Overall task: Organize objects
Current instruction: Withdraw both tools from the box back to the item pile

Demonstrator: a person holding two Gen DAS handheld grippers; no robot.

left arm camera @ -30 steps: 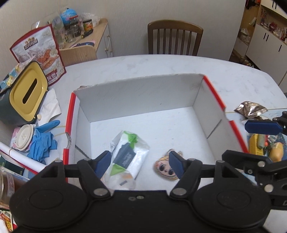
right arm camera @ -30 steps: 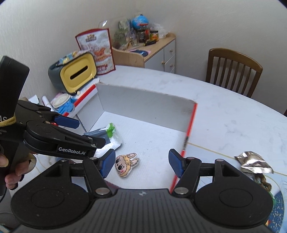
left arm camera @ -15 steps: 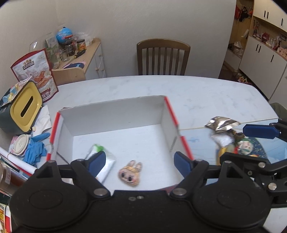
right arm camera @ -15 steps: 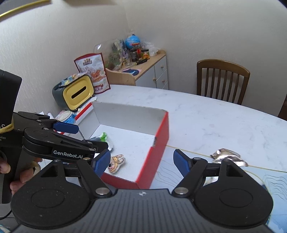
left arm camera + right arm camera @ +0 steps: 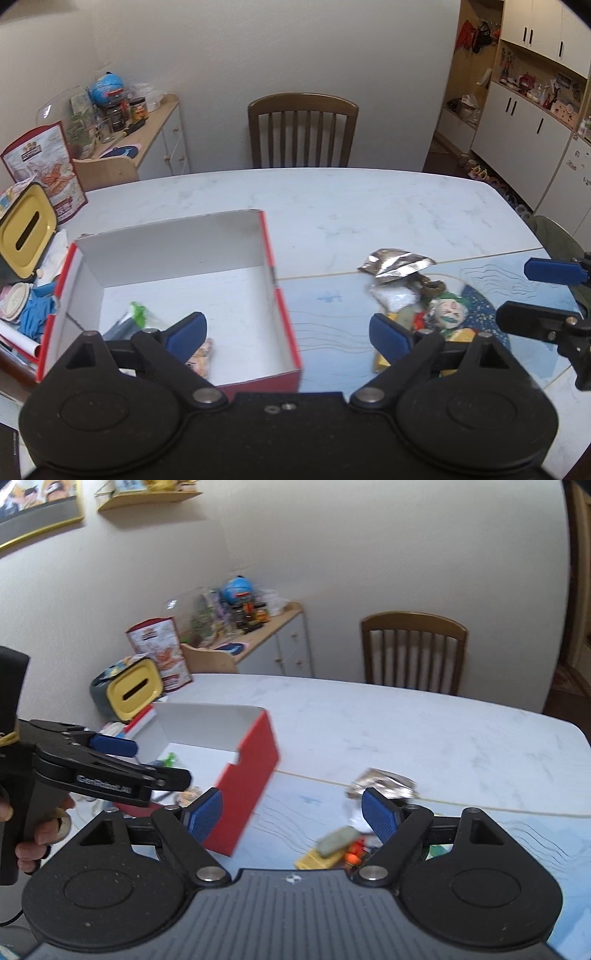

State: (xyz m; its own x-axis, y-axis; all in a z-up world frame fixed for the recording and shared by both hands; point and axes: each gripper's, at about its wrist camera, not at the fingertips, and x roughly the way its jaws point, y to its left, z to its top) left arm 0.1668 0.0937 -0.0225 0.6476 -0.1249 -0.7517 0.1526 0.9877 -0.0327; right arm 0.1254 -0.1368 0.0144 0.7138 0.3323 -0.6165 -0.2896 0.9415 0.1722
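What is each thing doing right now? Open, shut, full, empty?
Red box: open, no lid, a few items inside.
Left gripper: open, empty.
Right gripper: open, empty.
Silver foil packet: crumpled, on the table.
Toy pile: outside the box.
Yellow-lidded bin: lid shut.

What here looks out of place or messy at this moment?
A loose heap beside the red box stands out: a crumpled silver foil wrapper, a white packet and a clown-faced toy overlap untidily on the blue mat. Both grippers, left and right, are open and empty.
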